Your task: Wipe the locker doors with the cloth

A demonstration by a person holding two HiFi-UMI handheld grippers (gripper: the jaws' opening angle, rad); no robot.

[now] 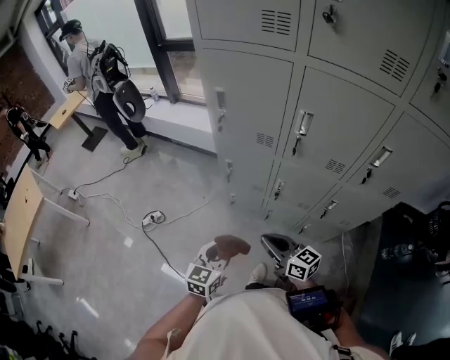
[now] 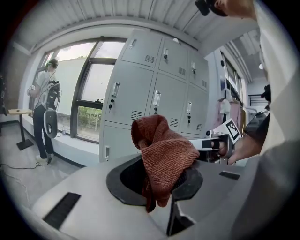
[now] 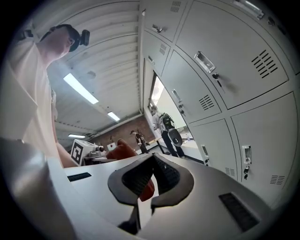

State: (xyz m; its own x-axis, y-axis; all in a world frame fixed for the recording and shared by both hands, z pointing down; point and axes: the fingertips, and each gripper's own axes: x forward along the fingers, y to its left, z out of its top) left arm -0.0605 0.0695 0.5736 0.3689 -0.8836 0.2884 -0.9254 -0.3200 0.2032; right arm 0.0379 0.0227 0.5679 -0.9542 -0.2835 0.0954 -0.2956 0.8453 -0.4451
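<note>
"Head view first: what is filling most of it?"

"Grey lockers are taking up the whole upper right, every door shut. Left of the lockers a window is letting in daylight, and another person is standing beneath it on the pale floor."

"And the grippers?"

"Both are hanging low in front of the lockers' bottom row, apart from the doors. The left gripper is clamping the rust-red cloth — its jaws are closing on a fold, with the rest bunching up above them and a tail dangling below."

"So the cloth is touching no door?"

"Right, it is sitting in the air short of the lockers."

"The right one?"

"The right gripper is hovering just beside the left, on the lockers' side. Its jaws are meeting at the tips and pinching nothing — a sliver of red is only showing through the gap farther back."
</note>
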